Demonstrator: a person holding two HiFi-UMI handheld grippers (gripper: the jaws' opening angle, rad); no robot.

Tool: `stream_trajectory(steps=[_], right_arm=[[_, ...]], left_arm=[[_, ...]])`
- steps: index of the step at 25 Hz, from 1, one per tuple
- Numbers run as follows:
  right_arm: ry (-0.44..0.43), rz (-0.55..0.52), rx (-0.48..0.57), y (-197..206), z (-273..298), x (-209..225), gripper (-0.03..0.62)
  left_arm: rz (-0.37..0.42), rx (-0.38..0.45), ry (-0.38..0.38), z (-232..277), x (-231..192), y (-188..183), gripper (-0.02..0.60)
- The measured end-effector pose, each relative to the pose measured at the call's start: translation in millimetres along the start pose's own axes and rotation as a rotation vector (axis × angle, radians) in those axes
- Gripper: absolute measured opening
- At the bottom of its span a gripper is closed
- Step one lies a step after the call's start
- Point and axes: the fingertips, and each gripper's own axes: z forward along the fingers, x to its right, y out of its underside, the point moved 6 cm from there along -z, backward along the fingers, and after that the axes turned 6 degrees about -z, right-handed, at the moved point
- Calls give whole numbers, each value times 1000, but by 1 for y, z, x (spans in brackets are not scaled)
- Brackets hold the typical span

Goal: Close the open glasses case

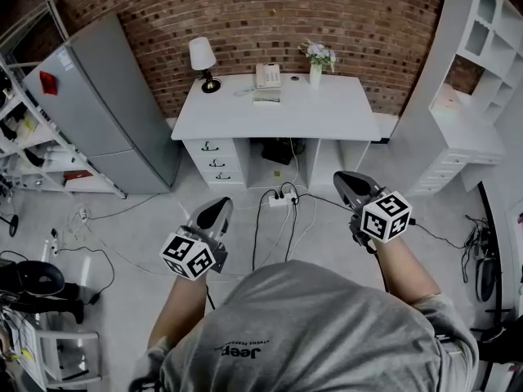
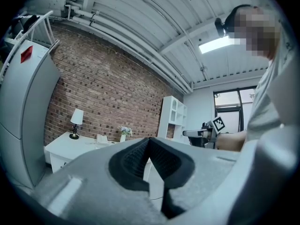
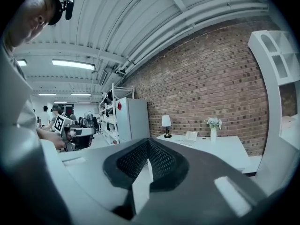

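Observation:
The white desk [image 1: 327, 121] stands against the brick wall, some way in front of me. A small pale object [image 1: 245, 91] lies on it left of the telephone [image 1: 267, 76]; I cannot tell whether it is the glasses case. Both grippers hang over the floor, well short of the desk. My left gripper [image 1: 219, 208] has its jaws closed tip to tip with nothing between them, as the left gripper view [image 2: 150, 142] also shows. My right gripper [image 1: 343, 178] is shut and empty too, seen close up in the right gripper view [image 3: 149, 143].
On the desk stand a lamp [image 1: 202, 60] and a vase of flowers [image 1: 316, 59]. A grey cabinet [image 1: 106, 104] and racks fill the left side, and white shelving [image 1: 482, 72] the right. A power strip with cables [image 1: 282, 199] lies on the floor between the grippers.

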Motion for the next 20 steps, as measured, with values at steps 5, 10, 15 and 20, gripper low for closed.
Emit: stream_trajectory(steps=[5,10,15,20], right_arm=[[-44,0,9,-1,-3,19,9],[-67,11,3,4,22,27,9],[-56,15,-10,5,76,33,9],[-26,6,13,-6,161,39,9]], left_arm=[[-2,-18,-12,17,18,8,-3],[-7,-27,-30,24,-5,9,-2],[-28,-32,-1,42,-62,8,-3],[-30,-36,78,78,-153,-7,-2]])
